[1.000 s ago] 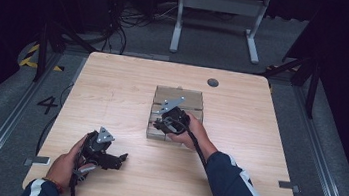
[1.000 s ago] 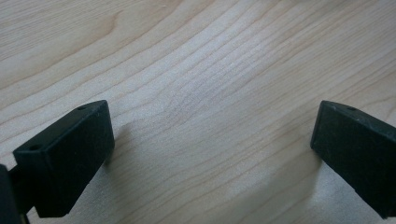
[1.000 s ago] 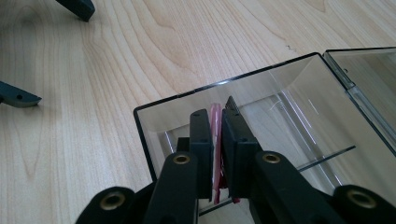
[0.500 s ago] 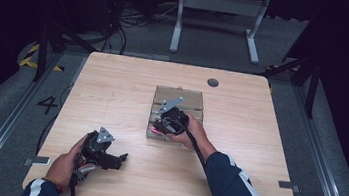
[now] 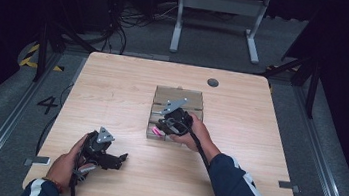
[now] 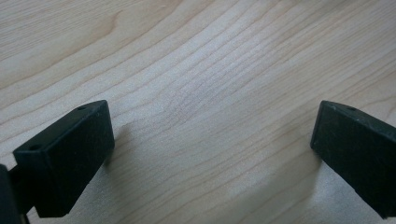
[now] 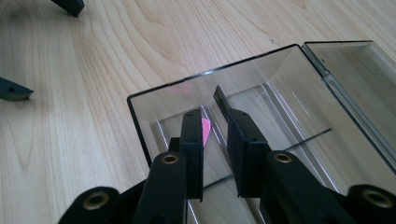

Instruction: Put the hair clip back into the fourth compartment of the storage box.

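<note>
A light wooden desk (image 5: 113, 90) stands on grey flooring in a dark room, with a white metal frame (image 5: 218, 12) beyond its far edge and a small dark round grommet (image 5: 212, 82) near that edge.

A clear smoke-tinted plastic case (image 5: 178, 98) lies open near the desk centre; in the right gripper view its near tray (image 7: 289, 93) has shallow dividers and its second half (image 7: 359, 79) adjoins on the right. A small pink piece (image 7: 205, 127) lies inside the tray at the corner nearest the person, also seen as a pink spot in the high view (image 5: 157, 132).

The right hand-held gripper (image 5: 172, 123) sits over that corner of the case, held by the right hand (image 5: 193, 133). In its own view (image 7: 215, 135) the jaws stand nearly together with a narrow gap between them, the pink piece just beyond the left jaw; whether they hold anything I cannot tell.

The left hand-held gripper (image 5: 105, 152) rests well apart from the case, toward the desk's near left corner, held by the left hand (image 5: 66, 163). Its jaws (image 6: 205, 154) are spread wide over bare wood, holding nothing.
</note>
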A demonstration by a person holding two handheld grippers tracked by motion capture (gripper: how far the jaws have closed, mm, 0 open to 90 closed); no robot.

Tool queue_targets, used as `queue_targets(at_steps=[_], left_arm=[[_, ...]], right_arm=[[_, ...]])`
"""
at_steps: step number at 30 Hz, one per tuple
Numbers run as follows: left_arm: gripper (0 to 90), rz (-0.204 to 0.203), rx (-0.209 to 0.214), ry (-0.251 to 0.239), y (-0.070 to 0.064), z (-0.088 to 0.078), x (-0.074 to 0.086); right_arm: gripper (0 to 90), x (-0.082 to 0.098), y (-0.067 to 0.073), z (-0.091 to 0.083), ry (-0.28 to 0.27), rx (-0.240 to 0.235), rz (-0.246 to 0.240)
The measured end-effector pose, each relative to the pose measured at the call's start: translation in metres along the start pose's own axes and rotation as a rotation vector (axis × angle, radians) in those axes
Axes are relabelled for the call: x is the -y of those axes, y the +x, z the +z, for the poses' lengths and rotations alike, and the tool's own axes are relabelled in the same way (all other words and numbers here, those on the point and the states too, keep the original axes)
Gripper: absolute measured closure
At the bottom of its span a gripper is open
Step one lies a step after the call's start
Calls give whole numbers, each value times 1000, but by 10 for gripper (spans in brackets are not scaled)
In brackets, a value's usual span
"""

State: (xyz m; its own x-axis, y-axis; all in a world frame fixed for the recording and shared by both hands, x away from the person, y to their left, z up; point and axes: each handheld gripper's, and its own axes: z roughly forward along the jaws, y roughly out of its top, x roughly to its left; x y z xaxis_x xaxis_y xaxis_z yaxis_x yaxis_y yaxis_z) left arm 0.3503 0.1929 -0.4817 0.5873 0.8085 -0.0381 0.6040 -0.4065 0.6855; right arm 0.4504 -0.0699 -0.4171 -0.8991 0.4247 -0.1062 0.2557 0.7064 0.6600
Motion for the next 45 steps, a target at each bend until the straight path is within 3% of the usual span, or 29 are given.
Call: queue_targets(at_steps=[11,16,31,40,41,45], left_arm=[[1,0,-3,-3,0,0,0],[1,1,-1,1,0,0,0],[1,1,0,0,0,0,0],[1,1,0,1,0,0,0],[1,1,-1,0,0,0,0],[1,1,-1,0,0,0,0]], right_arm=[[708,11,-2,-21,0,41,-11],[639,16,-5,-29,26,45,-4],[425,30,-11,-53,63,126,18],[375,38,-11,-63,63,148,25],[376,41,-10,-69,62,168,28],[377,45,-10,-75,57,162,22]])
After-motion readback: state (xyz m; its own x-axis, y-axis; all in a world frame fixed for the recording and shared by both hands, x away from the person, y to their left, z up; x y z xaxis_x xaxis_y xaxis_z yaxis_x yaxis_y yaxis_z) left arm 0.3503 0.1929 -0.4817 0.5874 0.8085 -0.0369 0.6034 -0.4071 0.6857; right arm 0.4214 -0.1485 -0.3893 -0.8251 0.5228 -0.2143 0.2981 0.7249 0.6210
